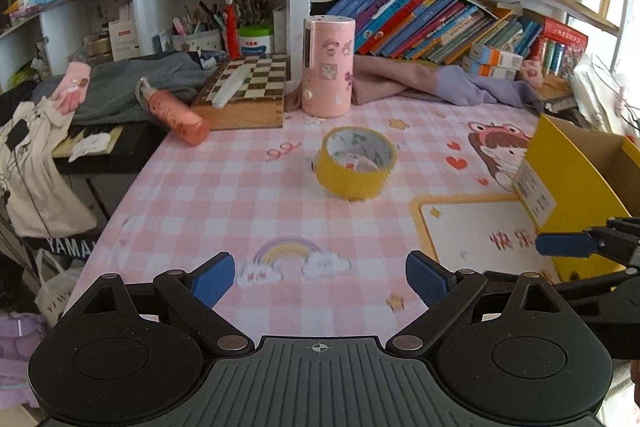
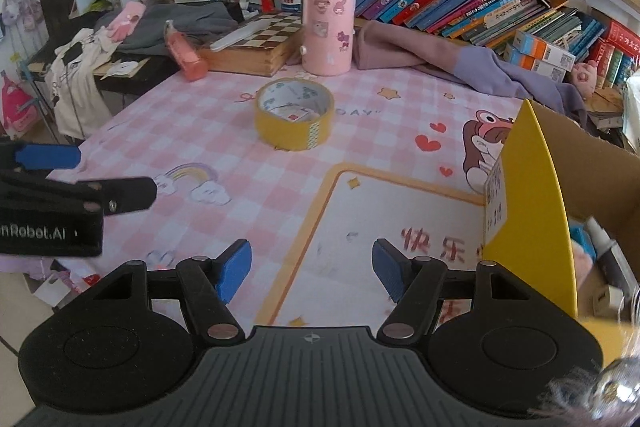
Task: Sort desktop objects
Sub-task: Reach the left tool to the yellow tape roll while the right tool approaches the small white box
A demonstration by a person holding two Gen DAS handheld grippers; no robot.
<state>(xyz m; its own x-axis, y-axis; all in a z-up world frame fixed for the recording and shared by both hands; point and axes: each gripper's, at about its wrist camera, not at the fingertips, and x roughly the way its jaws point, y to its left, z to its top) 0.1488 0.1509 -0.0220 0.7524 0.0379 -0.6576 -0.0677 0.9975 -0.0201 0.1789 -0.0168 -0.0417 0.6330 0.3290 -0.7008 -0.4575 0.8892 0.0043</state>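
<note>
Yellow tape roll [image 1: 357,163] flat on the table, well ahead of both grippers' spread fingers [image 1: 214,279].

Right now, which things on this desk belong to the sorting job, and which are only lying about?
For the job:
- yellow tape roll, alone on the pink mat
- yellow box, open, already holding small items
- left gripper and right gripper, both open and empty

Lying about, probably:
- pink canister
- chessboard
- pink bottle
- purple cloth
- books
</note>
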